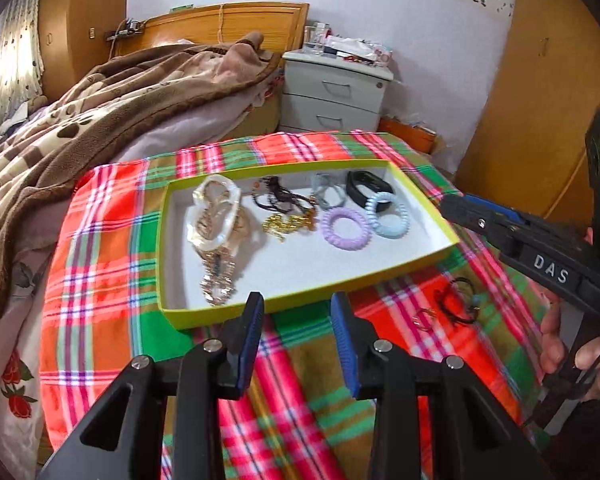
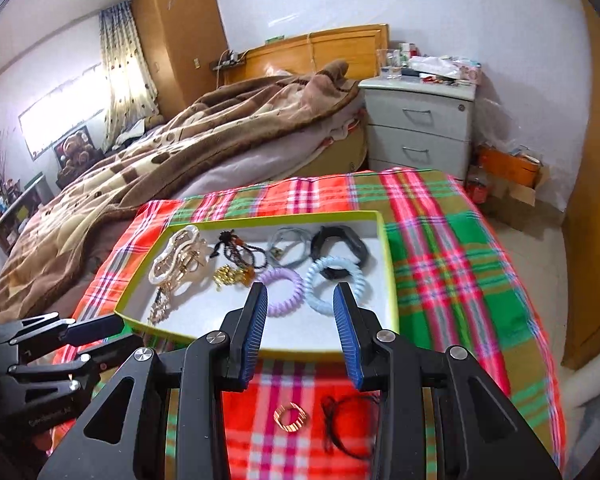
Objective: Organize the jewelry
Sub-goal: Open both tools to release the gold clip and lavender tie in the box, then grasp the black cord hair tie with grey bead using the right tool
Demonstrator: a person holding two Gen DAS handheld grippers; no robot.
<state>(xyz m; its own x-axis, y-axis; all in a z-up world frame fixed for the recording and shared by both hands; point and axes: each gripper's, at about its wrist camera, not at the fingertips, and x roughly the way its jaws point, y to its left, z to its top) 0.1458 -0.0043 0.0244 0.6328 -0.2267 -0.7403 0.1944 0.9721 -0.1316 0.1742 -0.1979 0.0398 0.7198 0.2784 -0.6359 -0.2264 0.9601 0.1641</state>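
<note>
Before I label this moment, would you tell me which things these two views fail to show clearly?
- Black cord bracelet: blurred in the right wrist view, its right end behind the right gripper; small in the left wrist view.
- Gold ring: blurred, details unreadable.
- Watch: dial hidden under the white hair clip in the left wrist view.
- Nightstand clutter: too small in both.

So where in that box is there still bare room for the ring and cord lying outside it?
The tray floor is bare along its near edge, right of the gold watch and in front of the purple coil and blue coil. The far half is crowded: hair claw, bead strands, black band.
</note>
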